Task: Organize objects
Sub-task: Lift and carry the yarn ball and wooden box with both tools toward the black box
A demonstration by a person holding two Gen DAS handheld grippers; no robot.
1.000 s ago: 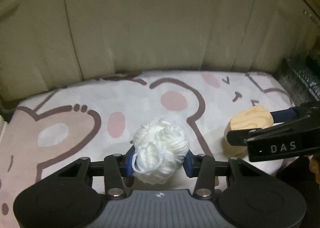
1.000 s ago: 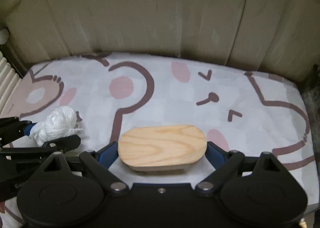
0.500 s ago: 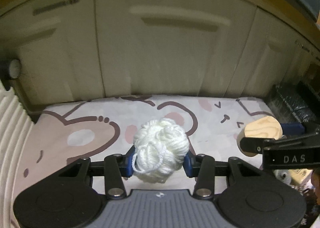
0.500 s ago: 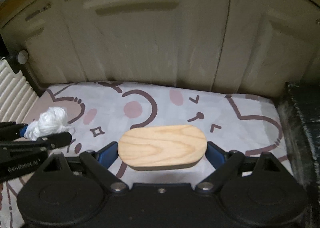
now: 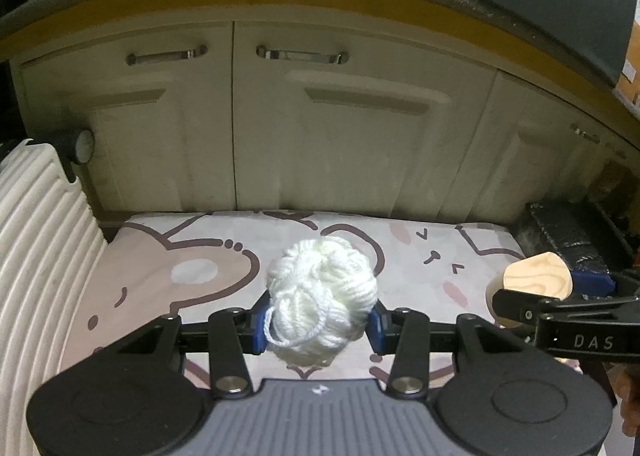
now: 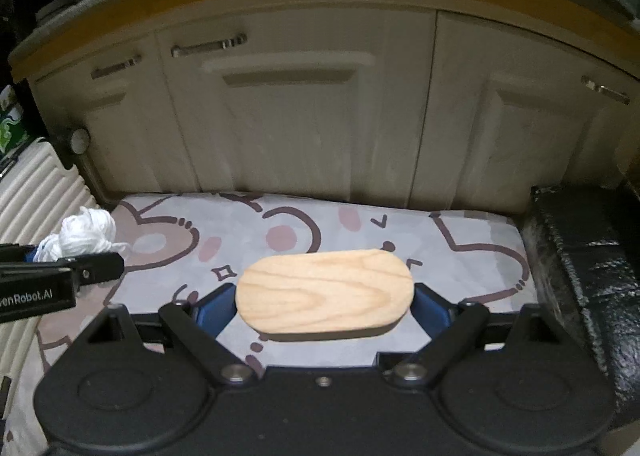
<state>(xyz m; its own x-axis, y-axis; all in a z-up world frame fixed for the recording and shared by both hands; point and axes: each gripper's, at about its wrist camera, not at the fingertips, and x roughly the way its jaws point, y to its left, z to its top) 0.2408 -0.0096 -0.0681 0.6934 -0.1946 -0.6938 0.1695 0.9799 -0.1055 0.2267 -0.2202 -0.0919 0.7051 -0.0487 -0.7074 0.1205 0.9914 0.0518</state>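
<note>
Cream cupboard doors with raised panels and slim metal handles stand behind a soft printed mat showing cartoon bears in brown outline and pink spots. A ribbed white case lies at the mat's left edge. The right gripper, spread wide, clamps a smooth, flat oval wooden block by its rounded ends, above the mat. The left gripper, set narrow, squeezes a fluffy ball of white yarn, one strand looping loose, held off the mat
</note>
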